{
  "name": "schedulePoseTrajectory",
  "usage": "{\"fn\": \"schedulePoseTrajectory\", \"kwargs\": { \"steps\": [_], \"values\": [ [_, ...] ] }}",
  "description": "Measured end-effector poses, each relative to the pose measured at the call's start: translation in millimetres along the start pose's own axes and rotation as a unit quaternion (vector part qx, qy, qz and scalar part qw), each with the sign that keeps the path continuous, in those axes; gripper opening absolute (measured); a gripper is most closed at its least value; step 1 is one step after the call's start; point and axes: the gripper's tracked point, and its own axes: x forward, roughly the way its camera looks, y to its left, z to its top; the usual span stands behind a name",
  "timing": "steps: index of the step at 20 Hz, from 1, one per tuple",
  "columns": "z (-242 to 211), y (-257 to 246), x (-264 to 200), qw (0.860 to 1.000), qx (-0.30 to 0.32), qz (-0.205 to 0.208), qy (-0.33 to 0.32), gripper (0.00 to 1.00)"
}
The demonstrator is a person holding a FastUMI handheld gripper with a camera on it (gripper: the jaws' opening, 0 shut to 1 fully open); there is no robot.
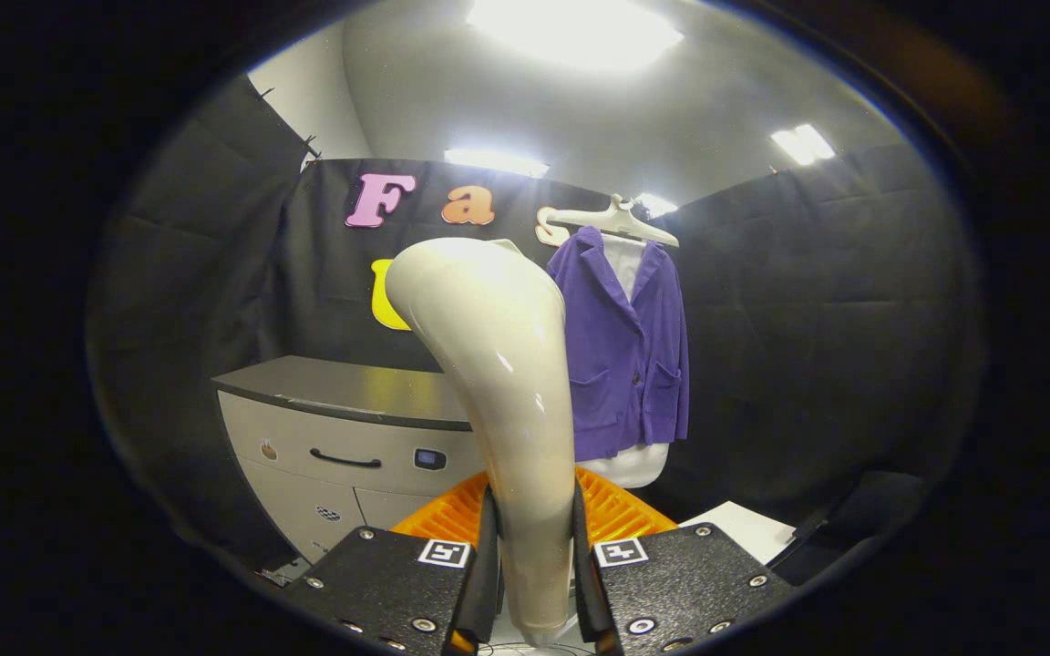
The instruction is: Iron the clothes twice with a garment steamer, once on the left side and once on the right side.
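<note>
My gripper (532,556) is shut on the handle of a cream-white garment steamer (498,364), with one black finger (487,556) pressing each side. The steamer rises between the fingers and curves up to the left, its head turned away from me. Beyond it, a little to the right, a purple jacket (627,355) over a white shirt hangs on a white hanger (614,221) against the black booth wall. The steamer stands apart from the jacket and covers part of its left edge.
A grey cabinet (343,428) with a dark top, a drawer handle and a small panel stands left of the steamer. An orange ribbed crate (616,510) lies just beyond the fingers. A white sheet (744,528) lies at the right, by a dark object.
</note>
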Motion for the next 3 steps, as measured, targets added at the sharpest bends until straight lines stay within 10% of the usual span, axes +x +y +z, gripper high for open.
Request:
{"fn": "schedulePoseTrajectory", "kwargs": {
  "steps": [3],
  "values": [
    [1.9,-0.9,1.4,1.0,0.002,0.003,0.0,0.35]
  ]
}}
